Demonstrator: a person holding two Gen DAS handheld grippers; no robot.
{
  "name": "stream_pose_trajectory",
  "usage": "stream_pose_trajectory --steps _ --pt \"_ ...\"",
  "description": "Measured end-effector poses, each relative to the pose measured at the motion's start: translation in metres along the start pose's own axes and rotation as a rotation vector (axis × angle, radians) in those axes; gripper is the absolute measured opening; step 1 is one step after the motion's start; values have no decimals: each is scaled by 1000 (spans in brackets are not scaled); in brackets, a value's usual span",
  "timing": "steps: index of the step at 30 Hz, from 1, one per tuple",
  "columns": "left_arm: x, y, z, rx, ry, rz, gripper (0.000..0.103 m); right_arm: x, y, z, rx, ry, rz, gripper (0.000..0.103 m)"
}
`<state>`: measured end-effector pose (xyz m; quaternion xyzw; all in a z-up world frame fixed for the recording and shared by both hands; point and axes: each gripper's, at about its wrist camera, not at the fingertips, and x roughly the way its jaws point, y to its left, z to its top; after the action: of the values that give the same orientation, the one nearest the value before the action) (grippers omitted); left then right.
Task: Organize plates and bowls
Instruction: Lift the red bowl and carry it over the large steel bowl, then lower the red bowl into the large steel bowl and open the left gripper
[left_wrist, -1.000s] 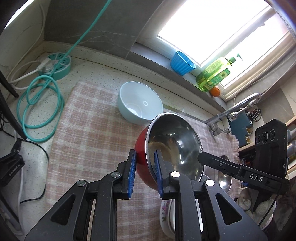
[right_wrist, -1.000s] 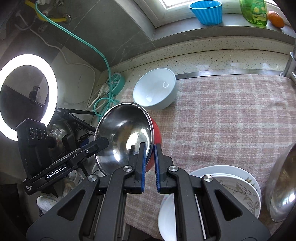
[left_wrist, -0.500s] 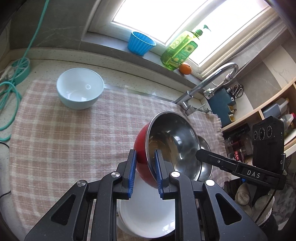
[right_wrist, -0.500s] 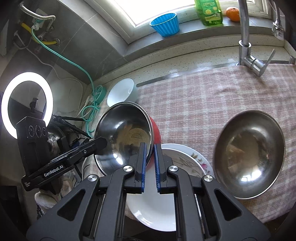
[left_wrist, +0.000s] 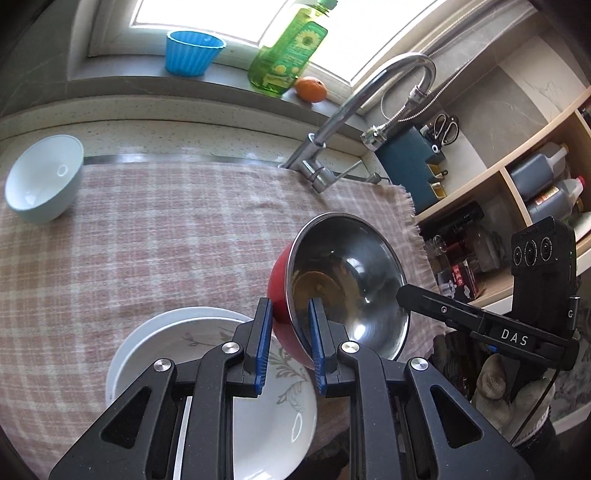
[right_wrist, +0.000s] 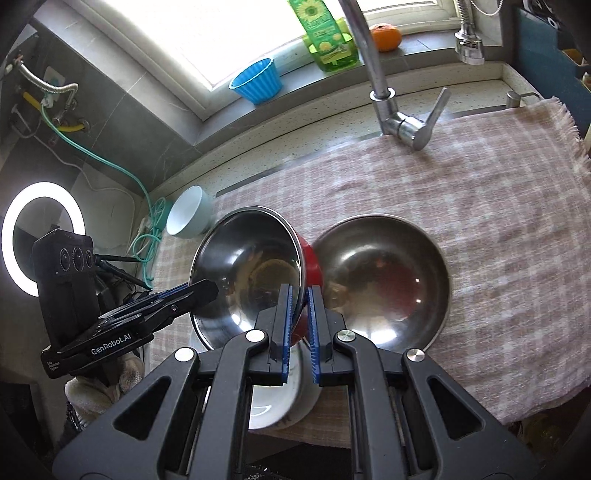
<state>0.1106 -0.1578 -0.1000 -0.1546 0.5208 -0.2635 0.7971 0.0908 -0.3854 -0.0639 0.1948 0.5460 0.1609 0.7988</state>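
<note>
A bowl, red outside and steel inside (left_wrist: 347, 280) (right_wrist: 251, 273), hangs tilted above the checked cloth (left_wrist: 147, 240). My left gripper (left_wrist: 289, 310) is shut on its near rim, one pad inside and one on the red wall. On the opposite rim my right gripper (right_wrist: 299, 295) is shut. Below the bowl lies a stack of white flowered plates (left_wrist: 273, 417) (right_wrist: 280, 402). A plain steel bowl (right_wrist: 384, 288) stands on the cloth just right of the held one. A pale blue bowl (left_wrist: 40, 184) (right_wrist: 188, 218) sits at the cloth's far left.
A chrome faucet (left_wrist: 369, 92) (right_wrist: 369, 55) arches over the cloth's far edge. On the window sill stand a blue cup (left_wrist: 194, 51), a green bottle (left_wrist: 288, 55) and an orange (left_wrist: 311, 89). Shelves with bottles (left_wrist: 546, 184) are at right, a ring light (right_wrist: 40, 236) at left.
Both grippers have carried the red bowl to the right across the cloth, away from the pale blue bowl, to above the plates and beside the steel bowl. Neither grip changed.
</note>
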Motion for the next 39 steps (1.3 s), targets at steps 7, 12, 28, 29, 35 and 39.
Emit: stream_pose_trajectory --steps 7,12,28,29,35,39 --pt "30 -26 0 39 43 28 17 4 -35 2 -5 17 -47 9" --pt "47 -33 1 39 63 53 17 13 -55 6 -3 45 -53 9" --pt "83 -42 -8 52 117 181 17 42 -76 8 -85 139 -56 9" --pt "84 -42 -8 53 119 185 17 42 -77 8 -88 143 -56 9" --pt "88 -48 -10 66 123 209 17 43 -78 8 -115 162 -54 11" --pt "89 -49 -9 68 121 221 17 43 -78 7 -130 165 -55 12"
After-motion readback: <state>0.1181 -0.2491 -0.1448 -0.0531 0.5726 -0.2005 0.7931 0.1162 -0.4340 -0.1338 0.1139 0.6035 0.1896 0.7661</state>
